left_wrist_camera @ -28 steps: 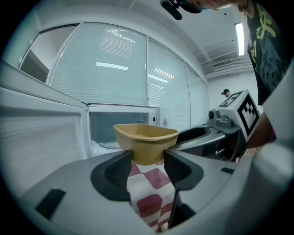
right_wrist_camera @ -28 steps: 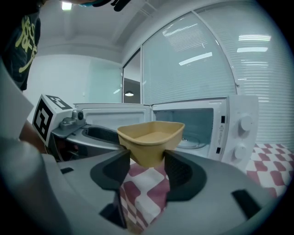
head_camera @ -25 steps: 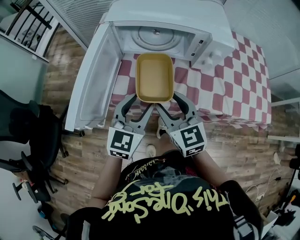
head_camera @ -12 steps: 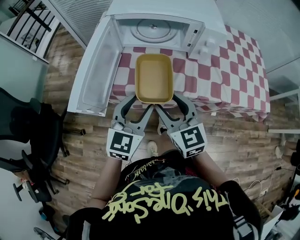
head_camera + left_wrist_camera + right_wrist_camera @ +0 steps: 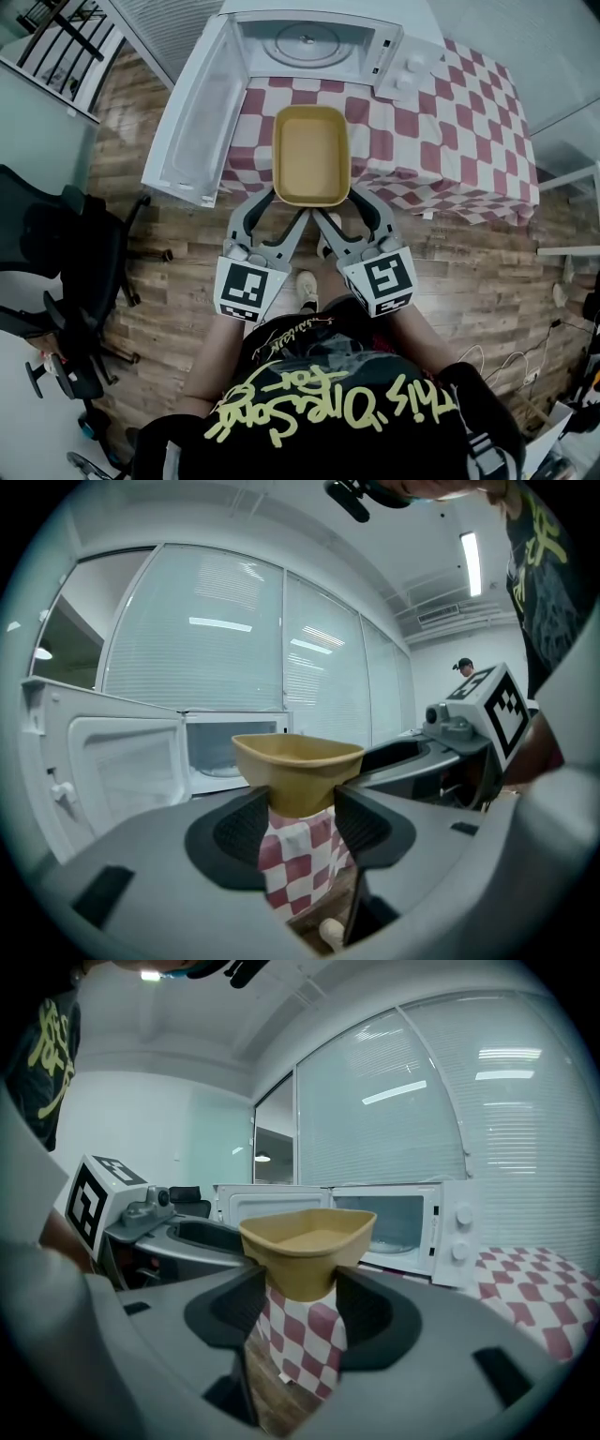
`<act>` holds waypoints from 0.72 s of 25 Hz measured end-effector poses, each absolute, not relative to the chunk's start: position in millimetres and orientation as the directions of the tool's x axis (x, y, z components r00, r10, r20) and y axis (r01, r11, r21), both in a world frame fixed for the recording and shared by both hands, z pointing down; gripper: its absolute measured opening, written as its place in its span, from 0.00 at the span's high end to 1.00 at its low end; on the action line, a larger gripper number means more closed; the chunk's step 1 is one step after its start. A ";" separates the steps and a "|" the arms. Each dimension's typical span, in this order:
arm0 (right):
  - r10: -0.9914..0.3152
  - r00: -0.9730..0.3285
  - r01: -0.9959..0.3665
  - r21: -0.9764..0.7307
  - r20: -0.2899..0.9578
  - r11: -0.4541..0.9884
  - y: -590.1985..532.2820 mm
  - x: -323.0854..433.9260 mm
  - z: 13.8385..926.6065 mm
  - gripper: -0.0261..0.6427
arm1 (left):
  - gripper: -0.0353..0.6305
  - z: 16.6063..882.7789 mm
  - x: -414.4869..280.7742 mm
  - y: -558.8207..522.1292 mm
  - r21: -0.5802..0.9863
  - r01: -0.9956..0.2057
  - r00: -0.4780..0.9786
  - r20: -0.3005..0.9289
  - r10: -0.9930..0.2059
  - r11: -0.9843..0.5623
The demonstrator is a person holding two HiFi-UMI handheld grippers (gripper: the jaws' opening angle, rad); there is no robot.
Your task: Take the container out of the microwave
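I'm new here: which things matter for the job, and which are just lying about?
In the job: tan rectangular plastic container, white microwave with open door, left gripper, right gripper.
Just about: red-and-white checked tablecloth, black office chair.

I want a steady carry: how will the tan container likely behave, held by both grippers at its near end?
Probably stiff: the container juts out level from the left gripper and right gripper without sagging. Likely light, since it looks empty. Gripped only at its near corners, its far end might dip if a grip loosens.
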State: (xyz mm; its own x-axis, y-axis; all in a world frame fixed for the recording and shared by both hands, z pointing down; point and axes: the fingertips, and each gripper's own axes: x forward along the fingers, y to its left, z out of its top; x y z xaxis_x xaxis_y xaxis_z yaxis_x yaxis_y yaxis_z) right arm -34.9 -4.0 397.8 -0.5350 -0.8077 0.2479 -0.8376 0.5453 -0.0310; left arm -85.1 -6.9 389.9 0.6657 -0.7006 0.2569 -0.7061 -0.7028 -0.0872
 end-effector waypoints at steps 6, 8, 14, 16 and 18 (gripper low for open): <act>-0.805 -0.544 -0.832 -0.023 0.239 0.555 13.0 -36.9 392.8 0.60 | 0.61 385.0 -87.1 10.5 -0.095 -0.708 0.664 0.251 -0.705 -0.700; -0.801 -0.548 -0.828 -0.024 0.241 0.560 16.3 -35.8 391.6 0.60 | 0.61 383.8 -86.0 14.2 -0.094 -0.711 0.660 0.252 -0.708 -0.697; -0.793 -0.563 -0.819 -0.026 0.231 0.574 19.0 -29.3 383.6 0.60 | 0.61 375.9 -79.9 17.8 -0.087 -0.721 0.653 0.249 -0.715 -0.688; -0.787 -0.571 -0.812 -0.021 0.233 0.583 20.4 -26.4 380.6 0.60 | 0.62 373.4 -76.9 19.9 -0.083 -0.725 0.648 0.251 -0.719 -0.683; -0.781 -0.582 -0.804 -0.019 0.228 0.594 21.1 -23.3 375.9 0.60 | 0.62 370.1 -73.2 21.2 -0.080 -0.731 0.644 0.246 -0.725 -0.677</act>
